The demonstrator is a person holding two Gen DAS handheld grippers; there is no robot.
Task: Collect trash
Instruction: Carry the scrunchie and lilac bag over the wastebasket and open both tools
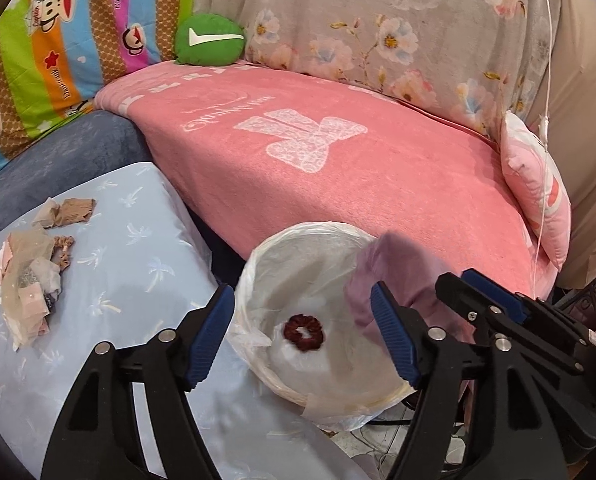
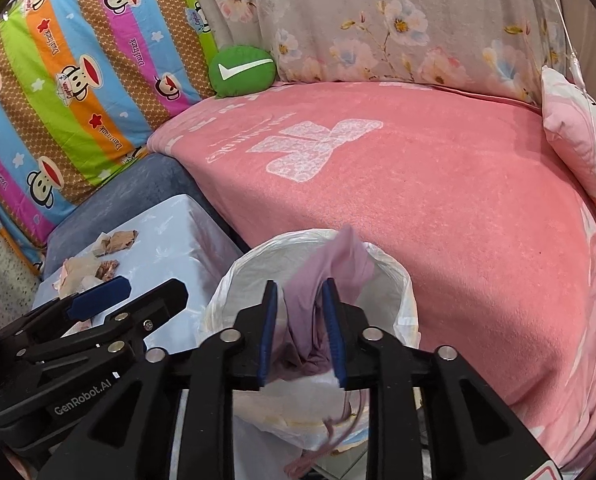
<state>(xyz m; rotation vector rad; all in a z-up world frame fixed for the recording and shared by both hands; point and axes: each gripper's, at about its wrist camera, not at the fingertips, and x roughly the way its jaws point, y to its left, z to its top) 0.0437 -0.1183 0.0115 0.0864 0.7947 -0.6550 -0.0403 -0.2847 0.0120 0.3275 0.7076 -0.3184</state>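
Observation:
A bin lined with a white plastic bag [image 1: 258, 264] stands between a light blue stool and the pink sofa. A dark red scrunchie [image 1: 303, 327] lies on its bottom. My left gripper [image 1: 301, 328] is open and empty, hovering over the bin's near rim. My right gripper [image 2: 299, 330] is shut on a crumpled purple cloth [image 2: 329, 268] and holds it over the bin [image 2: 393, 280]; the cloth also shows in the left wrist view [image 1: 393, 276]. A pile of crumpled paper and wrapper trash [image 1: 30, 280] lies on the stool [image 1: 130, 280].
The pink blanket [image 1: 357, 184] covers the sofa seat behind the bin. A green round cushion [image 1: 210, 40], a striped cartoon pillow [image 1: 50, 48], a floral blanket [image 1: 397, 20] and a small pink pillow [image 1: 537, 196] sit around it. A thin white cable [image 1: 547, 120] hangs at right.

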